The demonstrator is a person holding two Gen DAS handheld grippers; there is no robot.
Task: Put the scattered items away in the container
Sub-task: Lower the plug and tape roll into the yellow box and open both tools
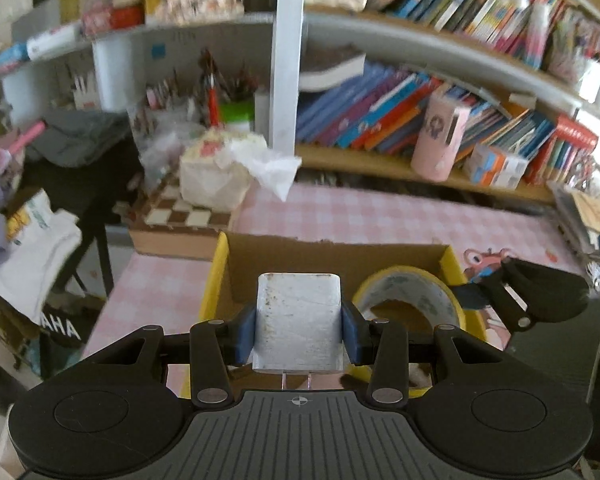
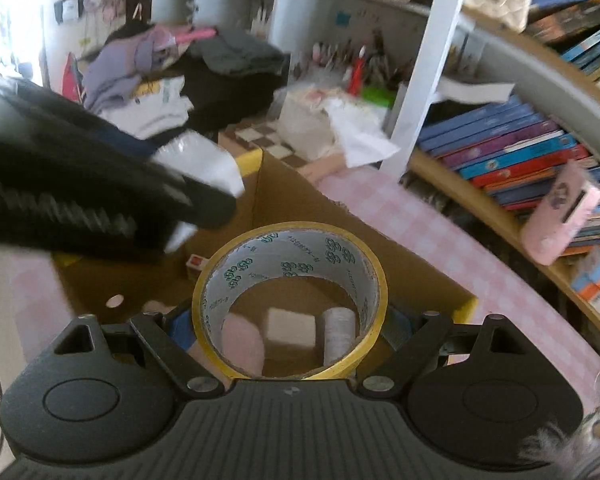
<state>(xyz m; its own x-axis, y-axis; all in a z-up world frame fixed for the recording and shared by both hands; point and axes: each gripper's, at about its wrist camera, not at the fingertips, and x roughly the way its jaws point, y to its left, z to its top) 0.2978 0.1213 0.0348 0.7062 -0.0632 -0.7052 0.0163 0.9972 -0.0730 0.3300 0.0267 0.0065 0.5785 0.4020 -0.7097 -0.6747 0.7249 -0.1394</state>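
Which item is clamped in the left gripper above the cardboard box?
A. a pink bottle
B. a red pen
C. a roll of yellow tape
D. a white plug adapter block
D: the left gripper has its blue pads pressed on the white plug adapter block, above the cardboard box.

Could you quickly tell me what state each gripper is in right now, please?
Left gripper: closed on the white charger block.
Right gripper: closed around the yellow tape roll, jaws wide.

Left gripper (image 1: 299,330) angled downward, jaws clamped on a held item, right gripper (image 2: 290,326) angled downward, jaws spread wide around a held item
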